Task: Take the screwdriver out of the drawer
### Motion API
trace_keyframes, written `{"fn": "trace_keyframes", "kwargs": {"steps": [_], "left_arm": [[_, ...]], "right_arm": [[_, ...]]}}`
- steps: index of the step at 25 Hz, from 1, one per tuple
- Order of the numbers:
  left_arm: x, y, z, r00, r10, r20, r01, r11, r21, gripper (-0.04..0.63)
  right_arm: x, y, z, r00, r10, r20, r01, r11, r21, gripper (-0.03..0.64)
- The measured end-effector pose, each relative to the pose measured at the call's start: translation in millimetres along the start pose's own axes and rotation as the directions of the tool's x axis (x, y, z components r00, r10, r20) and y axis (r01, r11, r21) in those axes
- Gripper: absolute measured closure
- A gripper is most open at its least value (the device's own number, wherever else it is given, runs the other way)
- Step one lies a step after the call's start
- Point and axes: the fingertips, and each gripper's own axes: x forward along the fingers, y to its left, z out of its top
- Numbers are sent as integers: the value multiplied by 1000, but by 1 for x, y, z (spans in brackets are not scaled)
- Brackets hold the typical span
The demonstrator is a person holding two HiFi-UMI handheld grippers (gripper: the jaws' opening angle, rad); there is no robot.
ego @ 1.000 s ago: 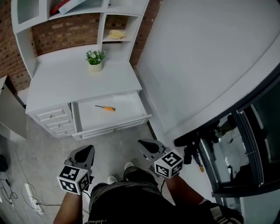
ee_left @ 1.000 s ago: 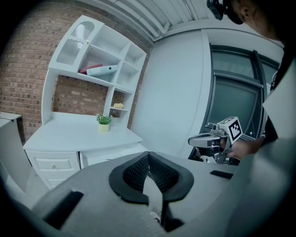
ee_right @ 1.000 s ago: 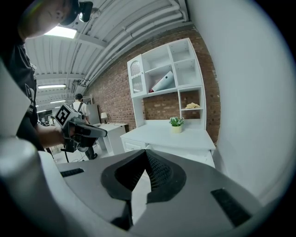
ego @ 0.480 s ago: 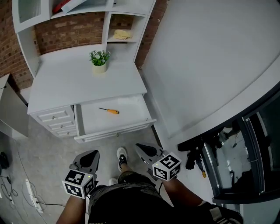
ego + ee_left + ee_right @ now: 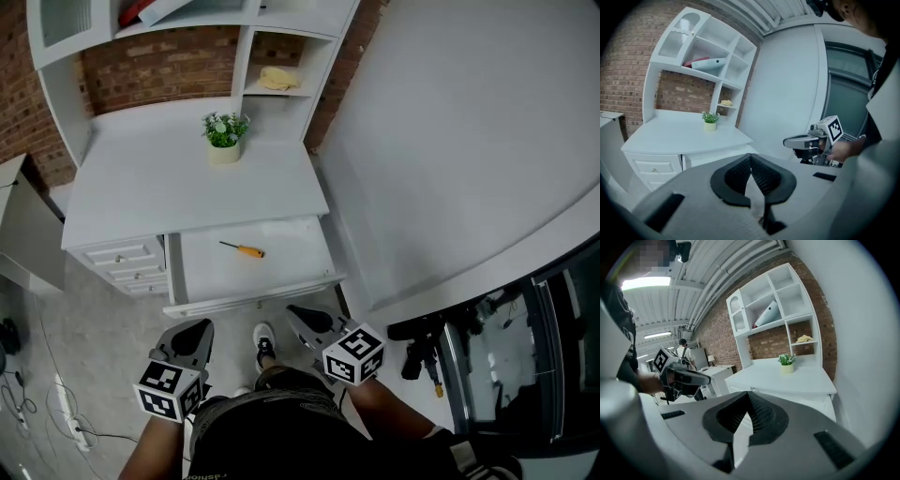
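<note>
A grey floor [image 5: 84, 319] in front of a white cabinet set against a brick wall [image 5: 150, 66] is seen from above. Nearest the camera, the left tool [image 5: 192, 330] and the right tool [image 5: 302, 314] are held low, side by side, above the person's shoe [image 5: 264, 337]. In its own view, the jaws of the left tool [image 5: 751, 159] are seen pressed together at the tips with nothing between them. The right tool [image 5: 749, 394] is likewise closed and empty. Both are pointed towards the cabinet, and neither has reached the drawer.

Just ahead of the tools, the drawer [image 5: 253, 298] is pulled out below the worktop [image 5: 178, 187], beside a stack of small closed drawers [image 5: 117, 258]. The screwdriver [image 5: 243, 249] lies alone on the drawer's white floor, left of its middle and towards the back. Its long axis runs roughly crosswise to the reach of the tools, with the orange handle at the right end and the thin shaft pointing left. It lies ahead of both tools and between their lines of reach. The right tool is judged a little nearer, and the handle is turned towards that side. For a grip across the handle, the jaws would first have to be opened and then brought down over the drawer's front edge.

Farther back, a small potted plant [image 5: 223, 141] stands on the worktop. Behind it, a yellow object [image 5: 279, 80] lies on a shelf.
</note>
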Motion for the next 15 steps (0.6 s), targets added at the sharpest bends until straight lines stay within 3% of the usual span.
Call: {"fn": "trace_keyframes", "kwargs": {"steps": [15], "left_arm": [[60,44,36,998,67,-17,-67,997,-32,578]], "right_arm": [[57,-63,34,996,61,-57,-63,998,-30,611]]}}
